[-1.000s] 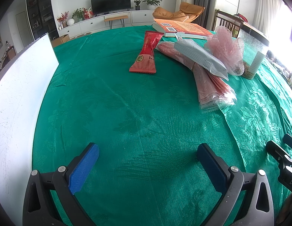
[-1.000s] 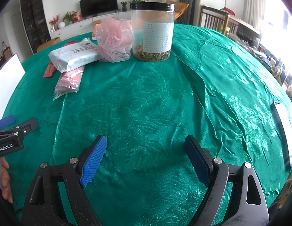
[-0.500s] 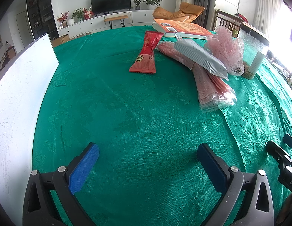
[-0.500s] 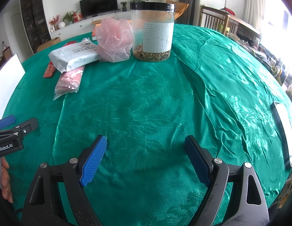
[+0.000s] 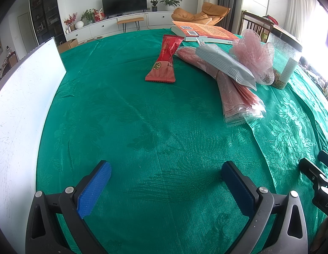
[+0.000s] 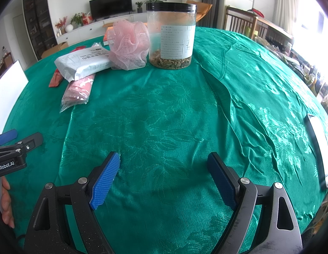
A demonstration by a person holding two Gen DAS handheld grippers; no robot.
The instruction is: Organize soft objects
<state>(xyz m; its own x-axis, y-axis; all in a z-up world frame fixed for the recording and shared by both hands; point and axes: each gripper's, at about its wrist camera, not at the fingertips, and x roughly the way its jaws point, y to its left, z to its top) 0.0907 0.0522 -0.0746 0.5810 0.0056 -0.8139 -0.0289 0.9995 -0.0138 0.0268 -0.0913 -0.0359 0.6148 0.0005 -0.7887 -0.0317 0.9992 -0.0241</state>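
A pink mesh bath pouf [image 5: 255, 55] [image 6: 129, 44] sits at the far side of the green tablecloth [image 5: 142, 116]. Next to it lie a white wipes pack [image 5: 224, 65] [image 6: 85, 63], a clear pack of pink cloths [image 5: 238, 97] [image 6: 78, 92] partly under the wipes, and a red snack pouch [image 5: 166, 59] [image 6: 55, 79]. My left gripper [image 5: 166, 173] is open and empty above bare cloth near the front. My right gripper [image 6: 164, 165] is open and empty, well short of the items.
A clear jar with a black lid [image 6: 171, 36] [image 5: 284, 61] stands right of the pouf. An orange book [image 5: 204, 31] lies at the far edge. A white board [image 5: 22, 105] stands along the left. A phone-like slab [image 6: 318, 146] lies at the right edge.
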